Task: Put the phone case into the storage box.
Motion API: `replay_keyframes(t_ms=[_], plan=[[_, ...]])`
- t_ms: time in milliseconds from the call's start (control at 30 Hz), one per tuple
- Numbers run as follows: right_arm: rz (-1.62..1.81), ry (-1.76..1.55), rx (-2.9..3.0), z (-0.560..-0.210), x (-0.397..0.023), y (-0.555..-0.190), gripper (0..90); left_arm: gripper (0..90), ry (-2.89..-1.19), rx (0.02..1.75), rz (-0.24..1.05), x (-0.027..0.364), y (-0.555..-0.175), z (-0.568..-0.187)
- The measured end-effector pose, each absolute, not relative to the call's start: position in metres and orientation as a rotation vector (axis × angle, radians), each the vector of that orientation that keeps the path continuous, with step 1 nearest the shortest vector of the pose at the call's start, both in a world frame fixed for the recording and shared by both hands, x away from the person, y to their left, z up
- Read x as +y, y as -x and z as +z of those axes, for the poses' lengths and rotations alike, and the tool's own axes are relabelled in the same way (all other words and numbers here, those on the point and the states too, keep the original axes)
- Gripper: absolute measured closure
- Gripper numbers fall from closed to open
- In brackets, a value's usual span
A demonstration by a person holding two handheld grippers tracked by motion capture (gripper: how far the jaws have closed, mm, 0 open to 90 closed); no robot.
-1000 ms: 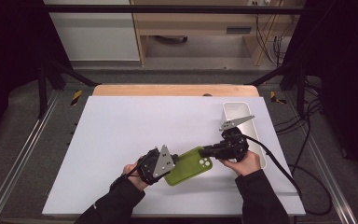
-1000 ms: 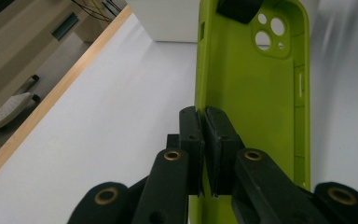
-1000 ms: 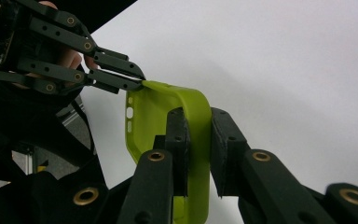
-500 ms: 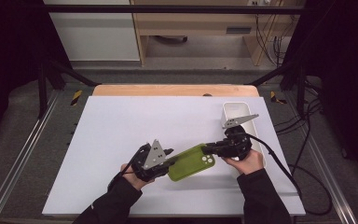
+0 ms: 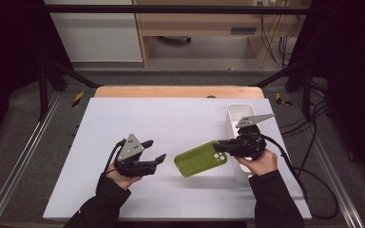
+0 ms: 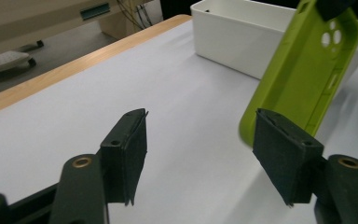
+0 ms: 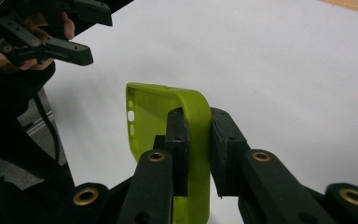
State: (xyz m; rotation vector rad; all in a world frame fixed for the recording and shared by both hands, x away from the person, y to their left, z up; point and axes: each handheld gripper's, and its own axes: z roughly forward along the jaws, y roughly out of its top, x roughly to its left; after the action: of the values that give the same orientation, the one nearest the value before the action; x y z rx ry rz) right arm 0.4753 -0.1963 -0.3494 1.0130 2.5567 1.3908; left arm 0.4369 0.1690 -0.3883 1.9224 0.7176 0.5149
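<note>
A lime-green phone case (image 5: 200, 158) hangs over the white table sheet (image 5: 171, 118), hollow side up. My right gripper (image 5: 217, 146) is shut on the case's camera-hole end; in the right gripper view its pads (image 7: 179, 135) pinch the case's rim (image 7: 193, 107). My left gripper (image 5: 157, 150) stands open a little to the left of the case and apart from it. Its jaws have just been opening and nothing lies between them. In the left gripper view the case (image 6: 303, 74) stands tilted behind the right jaw of my left gripper (image 6: 200, 121).
A long white bin (image 5: 236, 111) stands at the sheet's right side, just behind my right hand; its wall (image 6: 233, 37) appears past the case. The table's wooden edge (image 5: 171, 91) runs along the back. Cables trail off to the right.
My left gripper has opened, let go of the case's near end and drawn back to the left. The right gripper keeps its hold and has carried the case slightly right and up.
</note>
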Motion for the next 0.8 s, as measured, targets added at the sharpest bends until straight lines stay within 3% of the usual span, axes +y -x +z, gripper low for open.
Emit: replay_keyframes(t_ms=[300,800], plan=[[1.348,-0.962,2.51,-0.333,-0.206,-0.47,79.3,18.6,-1.825,0.817,0.518,0.207,-0.442,-0.4],[1.266,-0.924,2.481,-0.309,-0.209,-0.469,79.3,11.8,-1.738,0.899,0.513,0.246,-0.441,-0.418]])
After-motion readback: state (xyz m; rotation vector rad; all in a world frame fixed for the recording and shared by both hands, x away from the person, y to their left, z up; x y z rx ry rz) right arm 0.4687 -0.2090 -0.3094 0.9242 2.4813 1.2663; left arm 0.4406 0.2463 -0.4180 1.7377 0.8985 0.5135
